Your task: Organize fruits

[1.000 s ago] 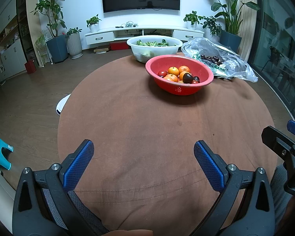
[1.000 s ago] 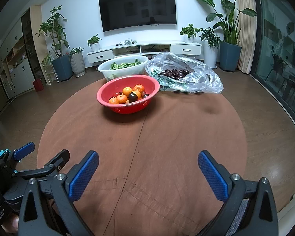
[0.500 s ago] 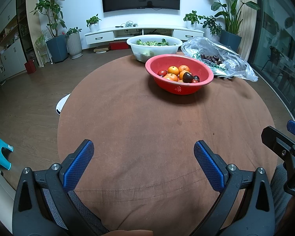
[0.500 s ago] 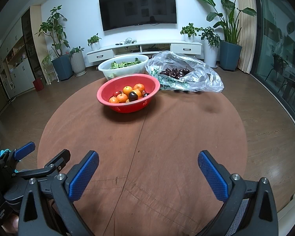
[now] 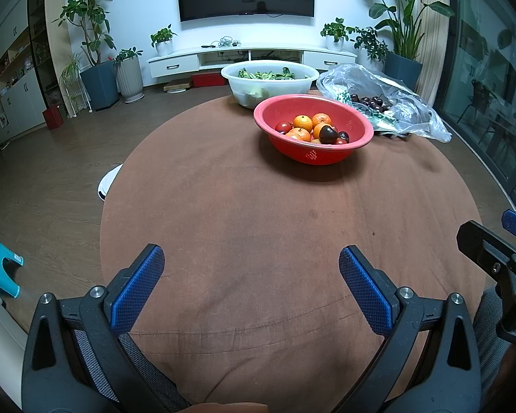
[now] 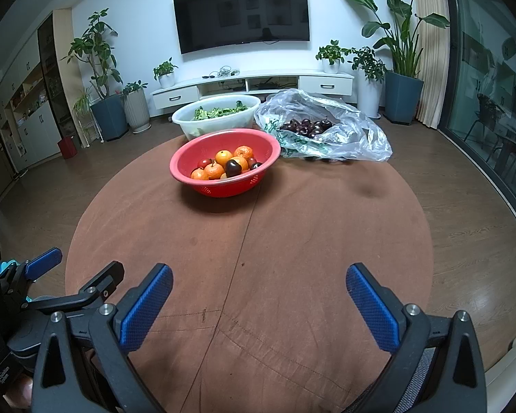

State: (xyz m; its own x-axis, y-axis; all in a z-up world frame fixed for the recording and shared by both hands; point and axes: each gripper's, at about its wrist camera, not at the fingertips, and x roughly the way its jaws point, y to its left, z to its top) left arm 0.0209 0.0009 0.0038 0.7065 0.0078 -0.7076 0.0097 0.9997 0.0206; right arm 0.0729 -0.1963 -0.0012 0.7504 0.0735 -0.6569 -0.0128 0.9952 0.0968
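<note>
A red colander bowl holds oranges, small red fruits and a dark plum. It stands at the far side of a round brown table. A clear plastic bag with dark cherries lies right of it. My left gripper is open and empty over the near table edge. My right gripper is open and empty, beside the left one.
A white bowl of green vegetables stands behind the red bowl. A white round thing lies on the floor left of the table, and a teal stool stands near the left edge. Potted plants and a TV cabinet line the far wall.
Both grippers have barely moved; the left view has shifted very slightly. Jaws stay open and nothing on the table has moved.
</note>
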